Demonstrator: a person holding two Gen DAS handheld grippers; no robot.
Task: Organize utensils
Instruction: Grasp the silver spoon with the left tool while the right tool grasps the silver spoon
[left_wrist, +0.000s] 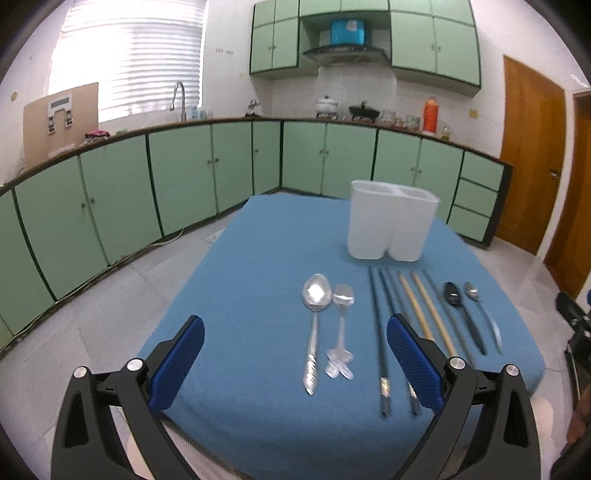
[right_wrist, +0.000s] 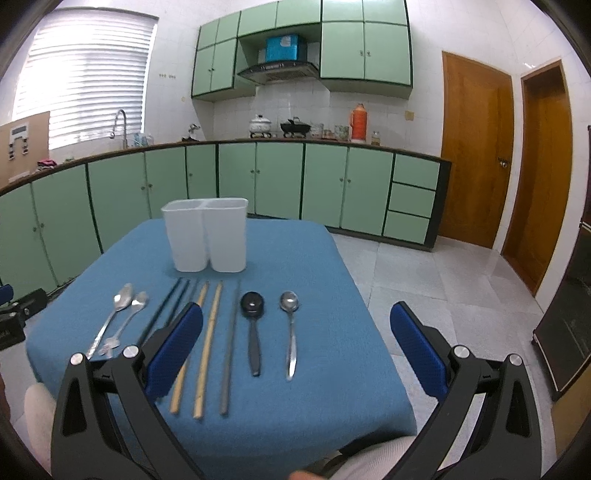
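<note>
A white two-compartment holder (left_wrist: 392, 220) (right_wrist: 205, 234) stands at the far side of the blue-clothed table (left_wrist: 258, 258) (right_wrist: 317, 266). In front of it lie, in a row, a large steel spoon (left_wrist: 315, 321) (right_wrist: 110, 317), a smaller spoon with a clear handle (left_wrist: 341, 325) (right_wrist: 127, 319), dark chopsticks (left_wrist: 378, 332) (right_wrist: 166, 306), bamboo chopsticks (left_wrist: 424, 314) (right_wrist: 207, 343), a grey chopstick (right_wrist: 229, 347), a black spoon (left_wrist: 461, 314) (right_wrist: 253, 325) and a small steel spoon (left_wrist: 482, 314) (right_wrist: 290, 328). My left gripper (left_wrist: 295, 363) hangs open above the near edge. My right gripper (right_wrist: 295, 354) is open too, empty.
Green kitchen cabinets (left_wrist: 177, 177) (right_wrist: 277, 177) run behind the table, with a tiled floor (right_wrist: 443, 288) around it. Wooden doors (right_wrist: 476, 147) stand at the right. The other gripper's black body (left_wrist: 576, 321) (right_wrist: 14, 317) shows at each view's edge.
</note>
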